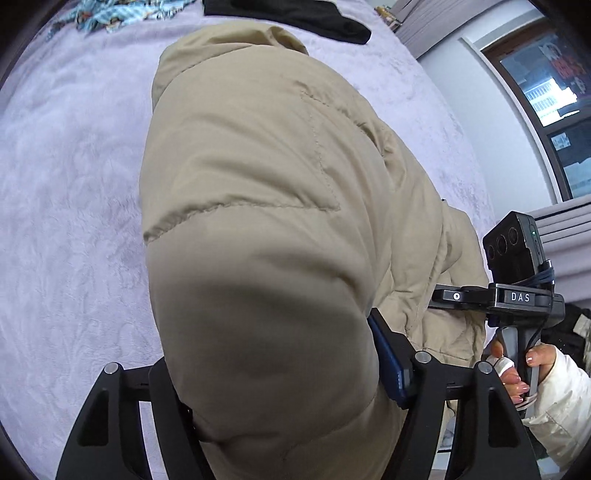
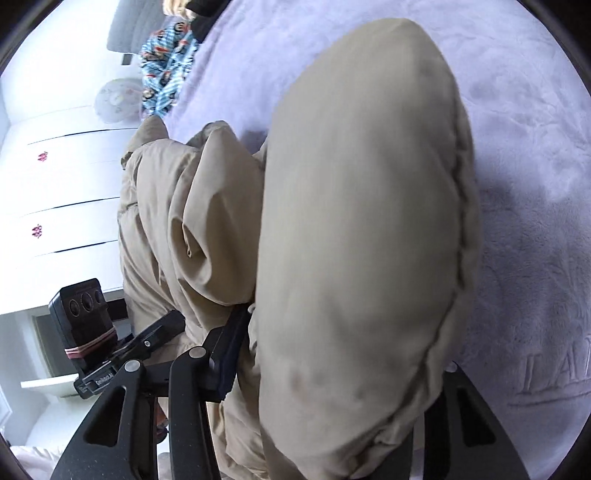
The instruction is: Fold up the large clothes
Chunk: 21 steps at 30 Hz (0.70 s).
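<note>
A beige padded jacket (image 1: 266, 192) fills the left wrist view and bulges between the fingers of my left gripper (image 1: 273, 376), which is shut on its fabric. In the right wrist view the same jacket (image 2: 362, 221) bulges between the fingers of my right gripper (image 2: 332, 354), also shut on it. The jacket hangs lifted over a lilac plush blanket (image 1: 74, 192). The right gripper shows in the left wrist view (image 1: 454, 295) at the jacket's right edge, and the left gripper shows in the right wrist view (image 2: 162, 332) at its left. Most fingertips are hidden by fabric.
A black garment (image 1: 295, 14) and a blue patterned cloth (image 1: 110, 14) lie at the blanket's far edge. A window (image 1: 546, 92) is to the right. White drawers (image 2: 62, 184) stand left in the right wrist view, with the blue cloth (image 2: 166, 66) above.
</note>
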Each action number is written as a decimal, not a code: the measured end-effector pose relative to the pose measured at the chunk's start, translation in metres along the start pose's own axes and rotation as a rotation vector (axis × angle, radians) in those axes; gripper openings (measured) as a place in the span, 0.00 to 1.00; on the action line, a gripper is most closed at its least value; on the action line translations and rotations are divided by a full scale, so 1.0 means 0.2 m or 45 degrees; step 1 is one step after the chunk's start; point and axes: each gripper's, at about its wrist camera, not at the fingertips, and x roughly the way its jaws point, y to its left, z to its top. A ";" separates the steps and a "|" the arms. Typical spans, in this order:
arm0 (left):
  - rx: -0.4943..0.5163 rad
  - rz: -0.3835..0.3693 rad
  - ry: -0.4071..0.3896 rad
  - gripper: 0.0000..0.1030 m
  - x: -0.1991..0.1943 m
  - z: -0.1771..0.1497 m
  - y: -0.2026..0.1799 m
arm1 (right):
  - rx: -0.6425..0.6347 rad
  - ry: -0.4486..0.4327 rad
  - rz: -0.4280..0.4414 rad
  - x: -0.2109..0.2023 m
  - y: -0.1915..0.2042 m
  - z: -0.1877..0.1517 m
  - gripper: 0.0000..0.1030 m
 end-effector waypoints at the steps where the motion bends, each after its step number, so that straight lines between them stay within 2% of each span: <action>1: 0.001 0.004 -0.020 0.71 -0.03 0.00 0.02 | -0.012 -0.005 0.004 0.01 0.04 0.00 0.50; 7: -0.042 0.006 -0.127 0.71 -0.25 0.04 0.22 | -0.122 -0.031 -0.001 0.10 0.33 0.03 0.50; 10: -0.062 0.014 -0.170 0.71 -0.36 0.07 0.41 | -0.178 -0.042 -0.009 0.20 0.49 0.06 0.50; 16: -0.089 0.045 -0.196 0.71 -0.59 0.21 0.95 | -0.225 -0.065 -0.018 0.56 0.84 0.11 0.50; 21: -0.115 0.112 -0.210 0.71 -0.65 0.39 1.37 | -0.271 -0.056 -0.035 0.88 1.07 0.12 0.50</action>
